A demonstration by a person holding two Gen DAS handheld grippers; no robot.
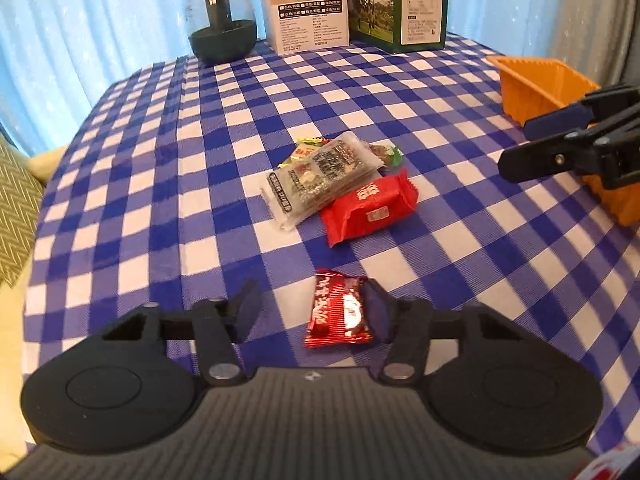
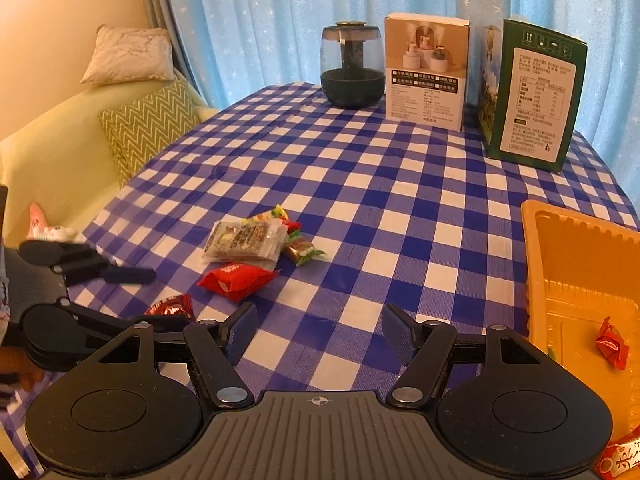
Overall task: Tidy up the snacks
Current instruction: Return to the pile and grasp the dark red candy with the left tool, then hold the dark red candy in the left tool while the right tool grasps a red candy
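My left gripper (image 1: 312, 314) has wide jaws with the shiny red foil snack packet (image 1: 339, 311) seemingly against the right one, so closing may just shove it; my right gripper (image 2: 318, 334) hangs wide, empty.

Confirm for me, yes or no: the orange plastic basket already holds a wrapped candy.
Yes: in the right wrist view a small red foil-wrapped candy lies on the floor of the orange plastic basket.
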